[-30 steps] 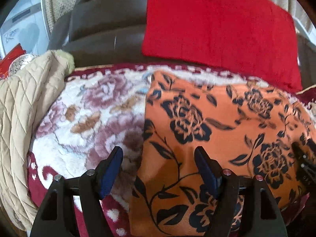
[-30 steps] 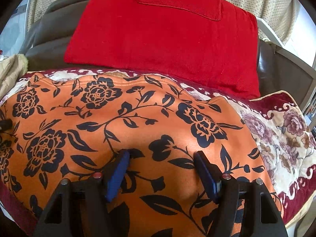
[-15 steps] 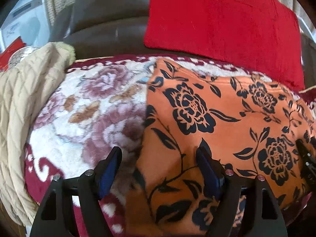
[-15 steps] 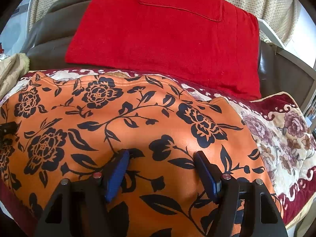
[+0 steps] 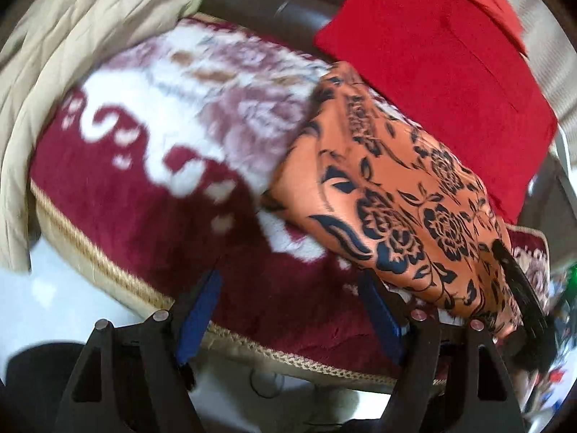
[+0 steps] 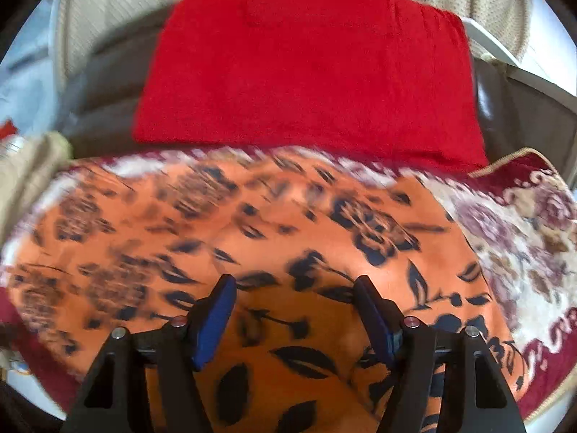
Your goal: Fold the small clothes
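Orange floral garment (image 6: 288, 238) lying spread across the middle of the right wrist view, on top of the maroon and cream floral blanket (image 5: 151, 187); in the left wrist view sitting folded at right of centre, running down toward the lower right. Blanket showing bare over the left half of that frame, with its gold braided edge (image 5: 108, 270) crossing the lower left. Red cushion (image 6: 306, 65) leaning against the dark sofa back (image 5: 259, 11) in the upper part of both views. Beige quilted jacket (image 5: 72, 29) bunching at the upper left.

Left gripper (image 5: 292, 310) now hanging over the maroon border at the bottom of its frame, having swung off the garment's left edge, which it was straddling half a second ago; view rolling and blurring. Jaws standing well apart, with only blanket behind them and nothing gripped. Right gripper (image 6: 295, 310) hovering low over the garment's near portion, bottom centre of its frame, jaws having just been closing slightly yet still apart, with cloth beneath them, not pinched.

Reading this as a repositioning between folds: probably seeking the near corner or hem for the next fold. Right gripper seemingly staying close by to steady the cloth.
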`<state>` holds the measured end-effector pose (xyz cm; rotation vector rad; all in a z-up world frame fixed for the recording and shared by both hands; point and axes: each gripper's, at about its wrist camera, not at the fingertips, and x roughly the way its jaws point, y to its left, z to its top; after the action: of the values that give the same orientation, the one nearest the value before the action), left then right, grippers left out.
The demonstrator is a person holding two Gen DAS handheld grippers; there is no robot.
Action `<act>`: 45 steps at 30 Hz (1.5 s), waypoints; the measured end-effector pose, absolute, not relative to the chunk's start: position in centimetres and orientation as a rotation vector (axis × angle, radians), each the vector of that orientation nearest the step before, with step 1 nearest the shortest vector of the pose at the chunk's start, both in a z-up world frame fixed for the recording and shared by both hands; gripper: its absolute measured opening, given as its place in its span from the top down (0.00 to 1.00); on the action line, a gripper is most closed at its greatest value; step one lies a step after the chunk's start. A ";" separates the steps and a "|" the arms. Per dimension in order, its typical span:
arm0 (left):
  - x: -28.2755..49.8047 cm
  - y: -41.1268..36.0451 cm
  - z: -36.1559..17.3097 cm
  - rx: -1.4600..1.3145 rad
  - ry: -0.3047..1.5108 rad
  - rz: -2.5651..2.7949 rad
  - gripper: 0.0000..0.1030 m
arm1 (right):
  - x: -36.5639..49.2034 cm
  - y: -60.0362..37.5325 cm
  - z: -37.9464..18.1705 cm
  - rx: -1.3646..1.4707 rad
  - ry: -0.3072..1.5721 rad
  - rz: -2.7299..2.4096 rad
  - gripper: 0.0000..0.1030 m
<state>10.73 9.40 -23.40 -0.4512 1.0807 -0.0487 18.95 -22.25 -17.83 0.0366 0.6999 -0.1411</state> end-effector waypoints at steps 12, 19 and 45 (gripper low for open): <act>15.5 9.5 -24.3 -0.648 1.000 -0.069 0.58 | 20.0 -17.5 -20.2 0.041 0.820 0.142 0.39; 15.9 9.2 -23.8 -0.671 0.979 -0.090 0.38 | 18.6 -19.6 -18.4 0.140 0.746 0.160 0.55; 18.0 6.6 -23.0 -0.529 0.992 -0.024 0.33 | 16.3 -33.0 -19.2 0.574 0.786 -0.038 0.63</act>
<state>17.96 6.62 -22.98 -0.5290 0.9918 -0.0237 16.32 -33.04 -19.16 0.5744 0.7861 -0.0381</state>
